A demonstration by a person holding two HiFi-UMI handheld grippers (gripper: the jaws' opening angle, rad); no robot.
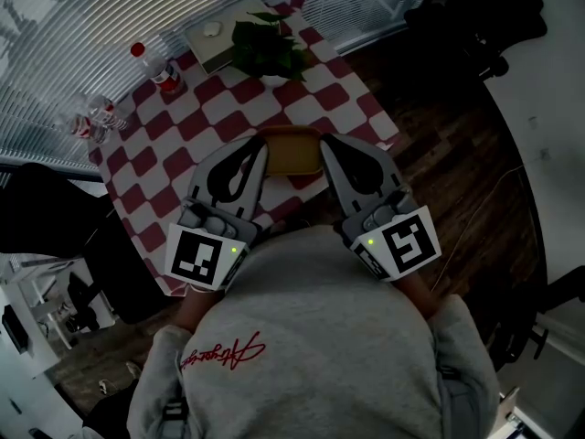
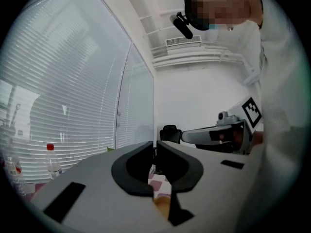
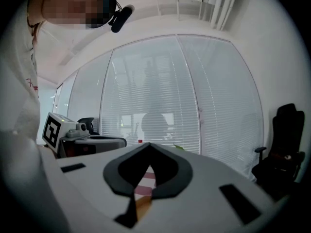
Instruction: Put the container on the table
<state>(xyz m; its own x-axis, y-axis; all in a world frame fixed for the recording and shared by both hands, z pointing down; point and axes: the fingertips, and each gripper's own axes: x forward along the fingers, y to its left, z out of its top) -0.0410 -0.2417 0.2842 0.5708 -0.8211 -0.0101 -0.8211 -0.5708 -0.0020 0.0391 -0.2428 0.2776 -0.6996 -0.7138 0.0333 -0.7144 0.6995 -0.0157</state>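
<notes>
L gripper [image 1: 260, 150] & R gripper [image 1: 325, 146]: both claws closed, tips together, nothing seen pinched. Tan container [image 1: 292, 156] lies betw. the two tips, at near edge of checkered table [image 1: 334, 90]. Can't tell if it rests on the cloth or hangs just above. Judged: placement approx. done. Left: confirm set-down, back grippers off.

No print is legible: the red script [image 1: 222, 352] on the grey sweatshirt [image 1: 320, 337] is too blurred.
</notes>
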